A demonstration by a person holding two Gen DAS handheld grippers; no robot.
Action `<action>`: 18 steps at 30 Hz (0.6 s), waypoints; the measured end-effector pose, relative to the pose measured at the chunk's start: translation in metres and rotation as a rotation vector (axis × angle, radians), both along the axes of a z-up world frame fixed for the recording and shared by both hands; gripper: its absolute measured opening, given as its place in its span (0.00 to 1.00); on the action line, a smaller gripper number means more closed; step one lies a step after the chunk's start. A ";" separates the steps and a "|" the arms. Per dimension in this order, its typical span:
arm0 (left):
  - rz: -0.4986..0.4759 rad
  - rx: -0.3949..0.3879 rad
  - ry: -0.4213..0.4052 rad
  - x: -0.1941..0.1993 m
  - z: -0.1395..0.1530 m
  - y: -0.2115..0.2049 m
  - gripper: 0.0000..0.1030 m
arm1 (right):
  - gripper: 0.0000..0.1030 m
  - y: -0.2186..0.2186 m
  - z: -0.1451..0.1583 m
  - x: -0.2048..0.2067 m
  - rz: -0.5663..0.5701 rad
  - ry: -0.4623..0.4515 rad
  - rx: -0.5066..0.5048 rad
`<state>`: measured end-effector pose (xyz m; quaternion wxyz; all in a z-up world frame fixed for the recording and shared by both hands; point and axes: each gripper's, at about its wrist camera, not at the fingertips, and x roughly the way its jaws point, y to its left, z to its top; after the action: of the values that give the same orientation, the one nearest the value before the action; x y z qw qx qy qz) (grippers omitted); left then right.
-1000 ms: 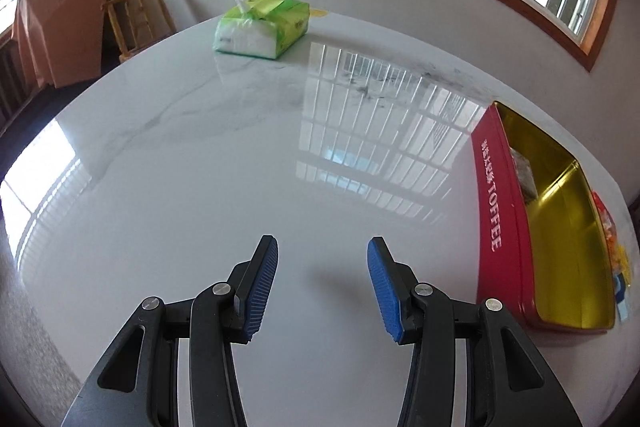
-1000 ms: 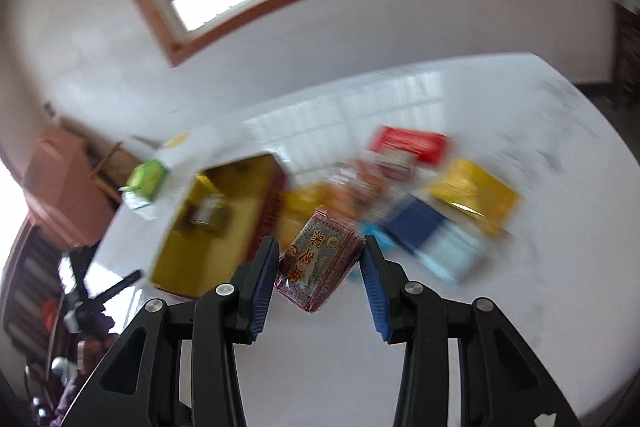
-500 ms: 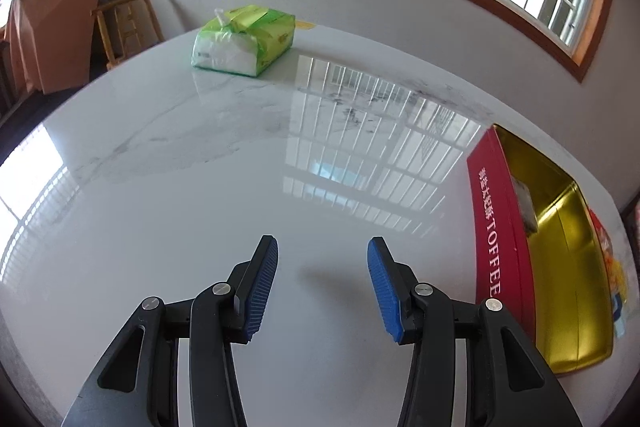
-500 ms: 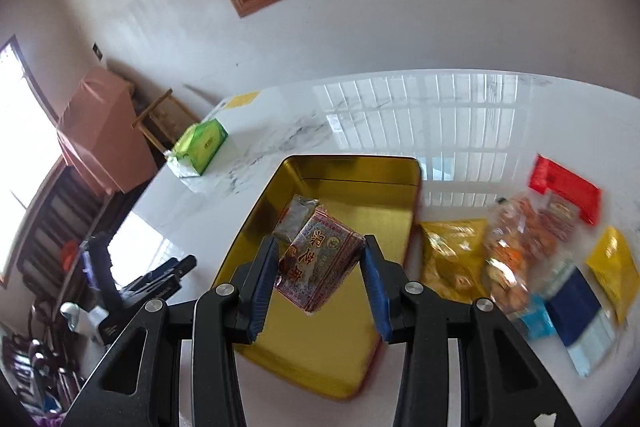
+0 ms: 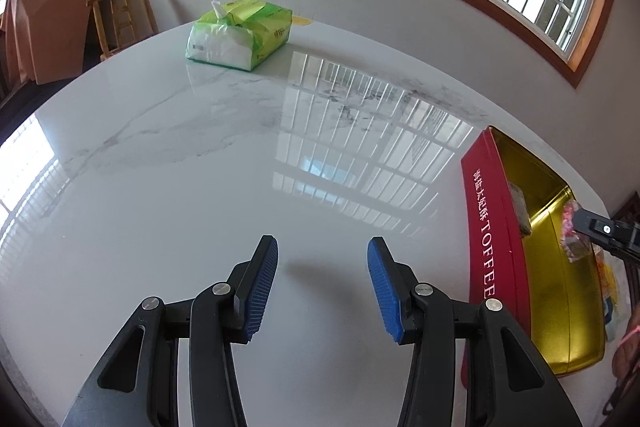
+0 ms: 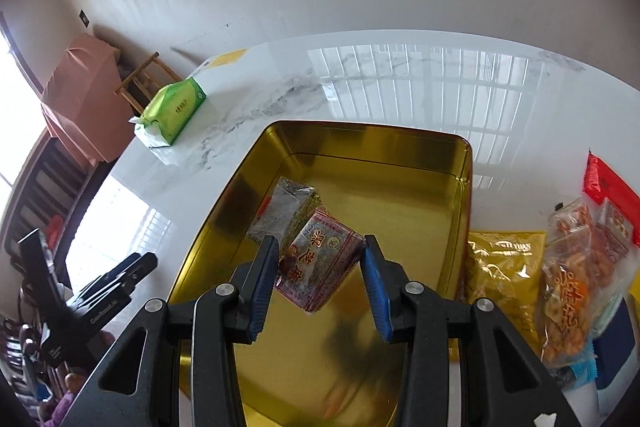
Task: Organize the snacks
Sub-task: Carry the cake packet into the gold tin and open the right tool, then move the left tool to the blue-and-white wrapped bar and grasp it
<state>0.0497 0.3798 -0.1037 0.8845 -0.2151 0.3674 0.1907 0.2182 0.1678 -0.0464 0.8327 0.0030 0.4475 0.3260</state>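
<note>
Toffee tin [image 6: 460,163] — red outside, gold inside, lid off — stands on the white marble table [image 6: 400,75] and serves as reference: the right gripper [image 6: 319,283] hangs above its open interior, jaws clamped on a patterned snack packet [image 6: 320,263], with a second wrapped packet [image 6: 286,213] lying on the tin floor just beyond. Left gripper [image 5: 322,291] hovers over bare table to the left of the tin, jaws apart with nothing between them — a green tissue pack [image 5: 240,33] sits well beyond the tin, and loose snack bags [image 6: 572,279] lie just beside its right wall.

Bright daylight, tabletop [image 5: 280,167] glare, fisheye distortion
</note>
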 end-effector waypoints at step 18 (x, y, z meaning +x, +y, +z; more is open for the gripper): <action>-0.009 0.062 -0.025 -0.003 0.007 -0.009 0.48 | 0.39 0.008 -0.002 0.012 -0.039 -0.014 0.039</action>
<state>0.0471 0.3712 -0.0969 0.8962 -0.1882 0.3512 0.1953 0.2303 0.1760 -0.0484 0.8419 0.0256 0.4350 0.3182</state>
